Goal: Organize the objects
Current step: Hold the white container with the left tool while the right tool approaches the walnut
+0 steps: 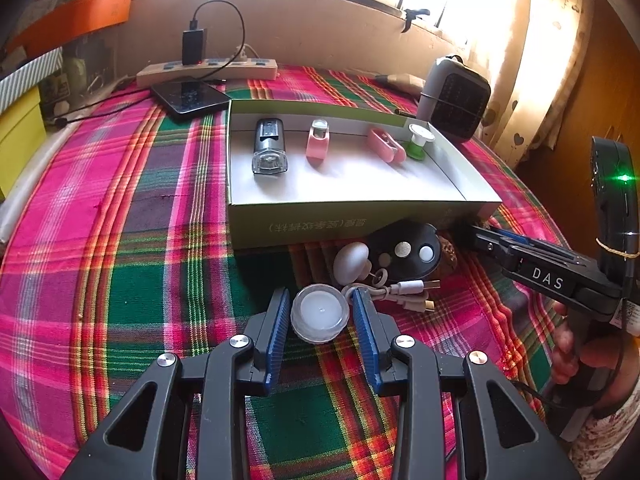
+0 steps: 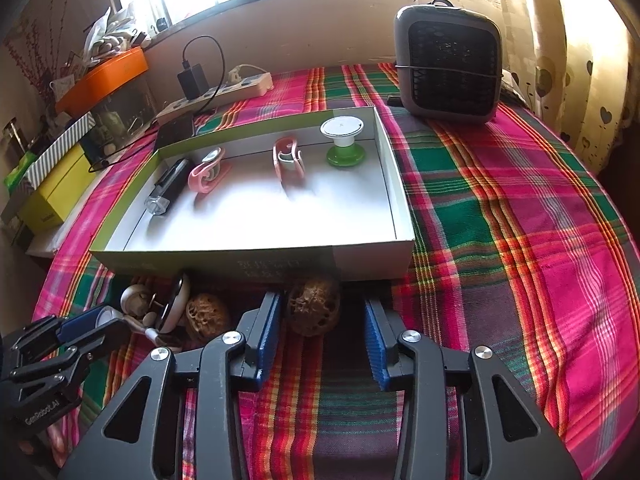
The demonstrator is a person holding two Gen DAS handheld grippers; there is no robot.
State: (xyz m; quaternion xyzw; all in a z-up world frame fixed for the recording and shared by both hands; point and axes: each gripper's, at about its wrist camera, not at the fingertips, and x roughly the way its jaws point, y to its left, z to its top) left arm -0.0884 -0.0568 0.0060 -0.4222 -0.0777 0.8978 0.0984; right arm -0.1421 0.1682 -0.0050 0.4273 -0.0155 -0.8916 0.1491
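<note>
Box (image 1: 344, 216) on plaid cloth, four bits already inside, rest of clutter lying in front of it. Left claw (image 1: 320, 316) spread round puck light (image 1: 319, 313), pads not touching: square up, squeeze gently. Right claw (image 2: 320, 334) spread, walnut (image 2: 313, 305) against left pad only: shift left first. Second walnut (image 2: 207, 319) clear only in right view; cable (image 1: 394, 292) clear only in left.

Everything here is pointing to a lived-in room of a home. A pink, green and red plaid cloth (image 2: 520, 200) is covering the table, cream curtains printed with hearts (image 2: 580, 60) are hanging by a sunlit window, a beige power strip (image 1: 208, 70) is feeding a black charger (image 1: 194, 46), and a small grey desktop fan (image 2: 448, 64) is standing nearby.
</note>
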